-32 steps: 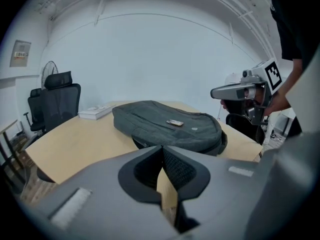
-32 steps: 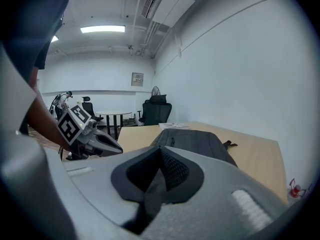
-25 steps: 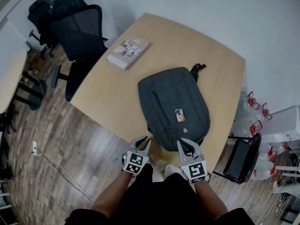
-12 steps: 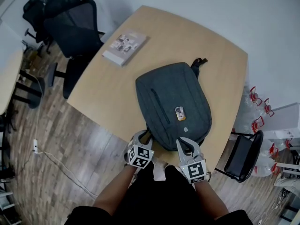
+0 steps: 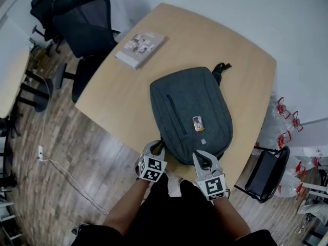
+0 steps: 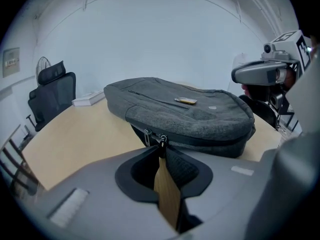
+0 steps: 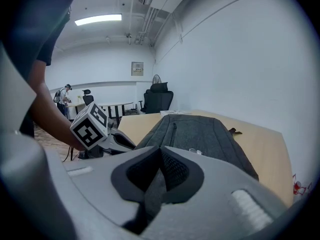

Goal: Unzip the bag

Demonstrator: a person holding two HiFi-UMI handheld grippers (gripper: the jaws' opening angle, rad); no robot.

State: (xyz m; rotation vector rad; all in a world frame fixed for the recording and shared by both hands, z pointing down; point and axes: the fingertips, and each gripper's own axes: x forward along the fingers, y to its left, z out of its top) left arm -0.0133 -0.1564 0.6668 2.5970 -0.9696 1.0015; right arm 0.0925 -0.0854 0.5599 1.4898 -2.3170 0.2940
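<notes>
Nearest to us, our left gripper (image 5: pixel 158 147) has just been closing its jaws, and they now pinch the zipper pull (image 6: pixel 161 142) at the near end of the bag (image 5: pixel 189 111). Just beside it, our right gripper (image 5: pixel 201 156) is clamped on a fold of the grey fabric. The bag lies flat on the table (image 5: pixel 118 94) — zipped, its inside hidden. Farther off lies a book (image 5: pixel 140 49).

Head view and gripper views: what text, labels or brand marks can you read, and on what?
No text is legible.
Badge on the bag: too small to read.
Book on the table: cover print blurred.
Wall plaque: too small to read.
Marker cubes: patterns only, no letters.
</notes>
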